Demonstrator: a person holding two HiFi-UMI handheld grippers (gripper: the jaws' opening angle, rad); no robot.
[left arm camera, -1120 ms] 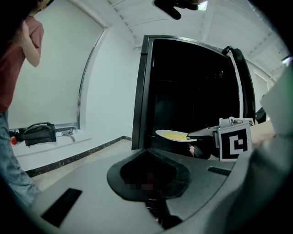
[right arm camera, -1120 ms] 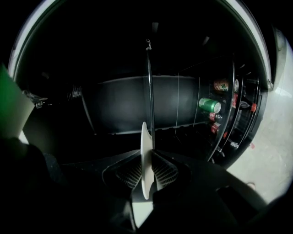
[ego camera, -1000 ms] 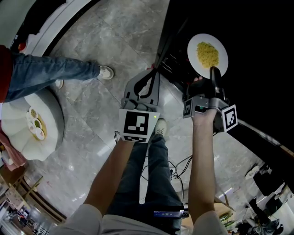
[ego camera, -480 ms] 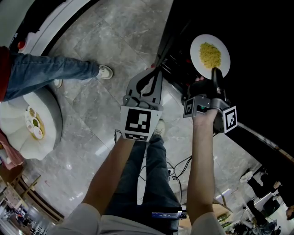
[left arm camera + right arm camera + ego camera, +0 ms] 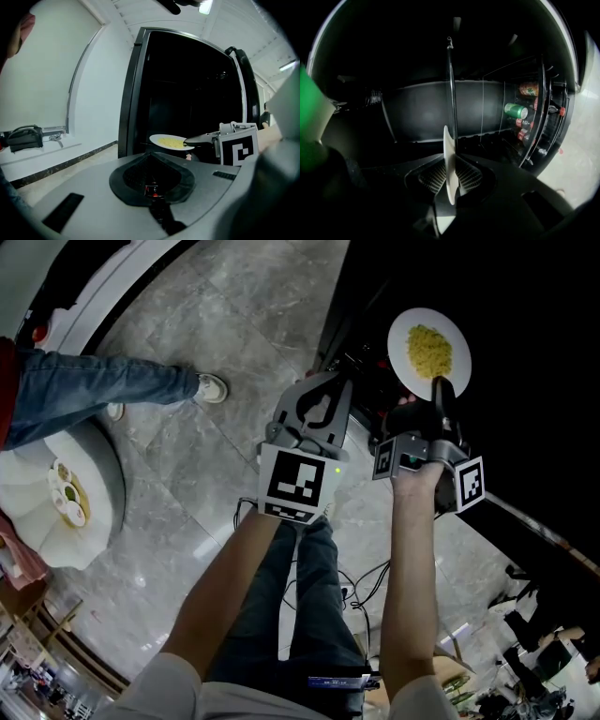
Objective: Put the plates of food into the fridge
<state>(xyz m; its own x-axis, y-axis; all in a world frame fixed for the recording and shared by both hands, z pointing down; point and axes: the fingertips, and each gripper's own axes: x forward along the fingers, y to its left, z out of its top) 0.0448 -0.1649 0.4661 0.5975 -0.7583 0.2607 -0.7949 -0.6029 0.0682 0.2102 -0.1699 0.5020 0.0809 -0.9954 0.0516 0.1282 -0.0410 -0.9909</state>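
**Plate at the fridge mouth, left claw drawing alongside**

Since half a second ago the left gripper (image 5: 326, 390) has swung up and right toward the fridge (image 5: 187, 89). The plate (image 5: 427, 351) has barely shifted in the head view's upper right. The right gripper (image 5: 439, 387) is clenched on the plate's near rim and holds it level before the dark opening. The left gripper's jaws are closed on nothing.

The plate looks stiff, glazed, breakable and fairly light. Its loose yellow food (image 5: 429, 348) would likely slide if tipped, and the rim hold is narrow, so flat carrying seems wise.

Below lies a polished grey marble floor (image 5: 216, 343). Drink cans (image 5: 515, 110) sit on the door shelf. A person in jeans (image 5: 103, 390) stands at the left.
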